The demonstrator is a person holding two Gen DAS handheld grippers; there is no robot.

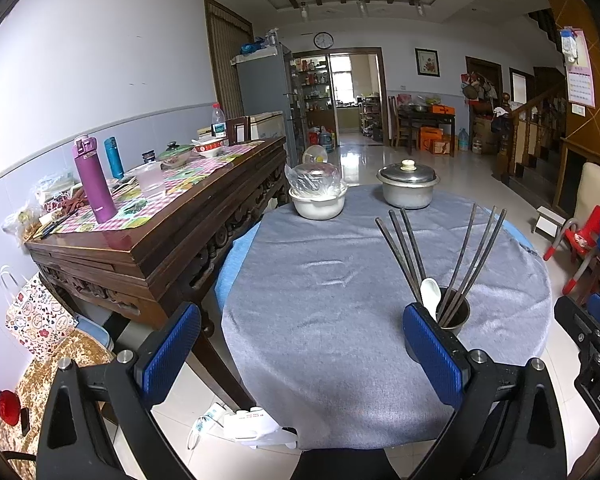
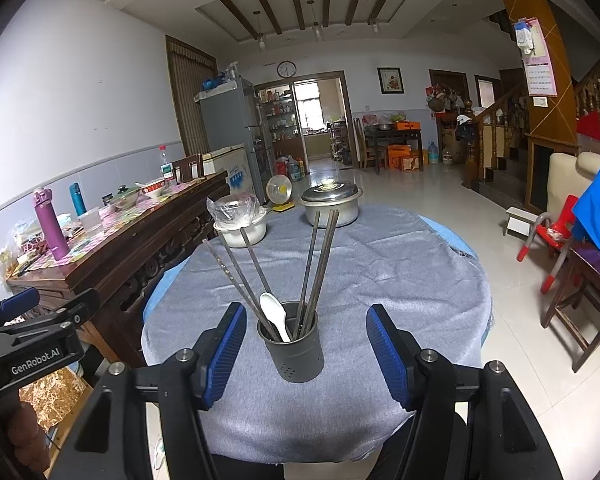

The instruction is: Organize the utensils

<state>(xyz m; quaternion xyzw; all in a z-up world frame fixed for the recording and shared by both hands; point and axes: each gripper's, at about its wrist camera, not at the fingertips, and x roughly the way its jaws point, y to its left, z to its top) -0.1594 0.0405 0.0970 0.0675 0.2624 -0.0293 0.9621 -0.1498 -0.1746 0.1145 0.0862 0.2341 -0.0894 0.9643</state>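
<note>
A dark grey utensil holder [image 2: 296, 360] stands on the grey-clothed round table [image 2: 380, 264]. Several dark chopsticks [image 2: 312, 264] and a white spoon [image 2: 274, 314] stick out of it. My right gripper [image 2: 306, 346] is open, its blue pads [image 2: 228, 352] on either side of the holder with a gap on both sides. In the left wrist view the holder [image 1: 456, 314] sits half hidden behind the right finger of my left gripper [image 1: 302, 348], which is open over bare cloth with nothing in it. The spoon [image 1: 430, 296] and chopsticks [image 1: 472, 256] show there too.
At the table's far edge stand a white pot under a plastic bag [image 1: 318, 200] and a lidded metal pot [image 1: 408, 188]. A cluttered wooden sideboard [image 1: 160, 232] runs along the left. A red child's chair [image 2: 552, 236] and a wooden stool [image 2: 588, 288] stand on the right.
</note>
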